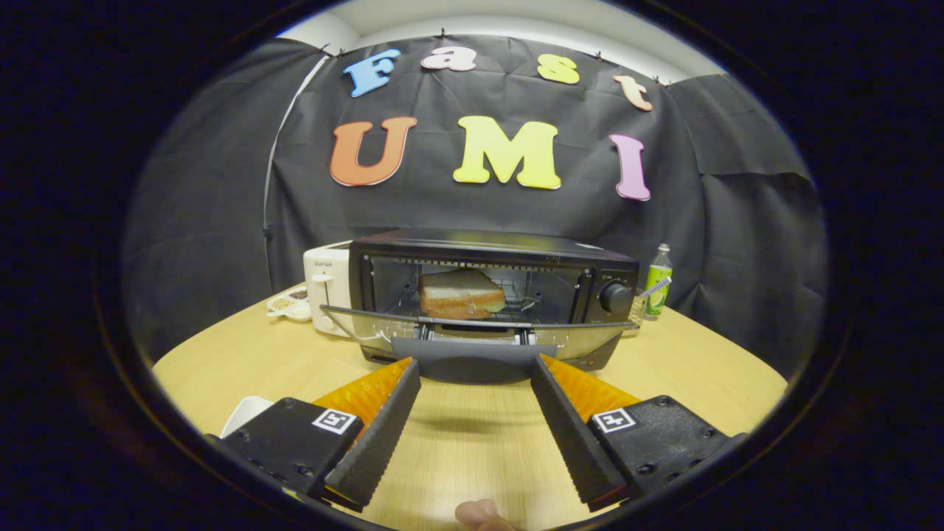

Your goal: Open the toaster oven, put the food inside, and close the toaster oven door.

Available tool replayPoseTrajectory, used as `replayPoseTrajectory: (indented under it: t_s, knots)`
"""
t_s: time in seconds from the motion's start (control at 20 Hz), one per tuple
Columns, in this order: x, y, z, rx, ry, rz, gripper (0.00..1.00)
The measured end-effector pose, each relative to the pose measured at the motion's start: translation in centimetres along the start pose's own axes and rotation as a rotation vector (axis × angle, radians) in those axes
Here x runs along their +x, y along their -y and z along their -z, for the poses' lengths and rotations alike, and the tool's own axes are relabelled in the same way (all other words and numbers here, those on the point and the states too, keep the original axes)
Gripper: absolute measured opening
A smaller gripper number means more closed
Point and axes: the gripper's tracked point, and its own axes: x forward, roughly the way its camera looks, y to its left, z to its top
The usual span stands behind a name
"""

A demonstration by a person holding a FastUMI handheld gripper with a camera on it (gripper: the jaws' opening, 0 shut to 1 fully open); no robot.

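Gripper [476, 369] jaws wide apart, empty, just before oven door handle [473, 361]; toast [461, 293] inside.

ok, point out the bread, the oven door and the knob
bread [462, 293], gripper view, front crust face
oven door [472, 359], gripper view, its handle, between the open fingertips
knob [616, 297], gripper view, dial centre

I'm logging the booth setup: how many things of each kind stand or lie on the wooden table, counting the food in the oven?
Ovens: 1, the black toaster oven, door down, just ahead of the open gripper
Toasters: 1, the white toaster
Food: 1, the sandwich on the rack
Bottles: 1, the green bottle
Dishes: 1, the small dish
Total: 5
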Motion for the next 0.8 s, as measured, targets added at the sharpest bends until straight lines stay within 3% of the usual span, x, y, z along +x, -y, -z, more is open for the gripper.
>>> replayPoseTrajectory:
  t_s: [0.4,0.8]
  knots:
    - [0.4,2.2,-2.3,0.076,-0.03,0.001,1.0]
    - [-7.5,7.6,-12.9,0.105,0.086,0.004,1.0]
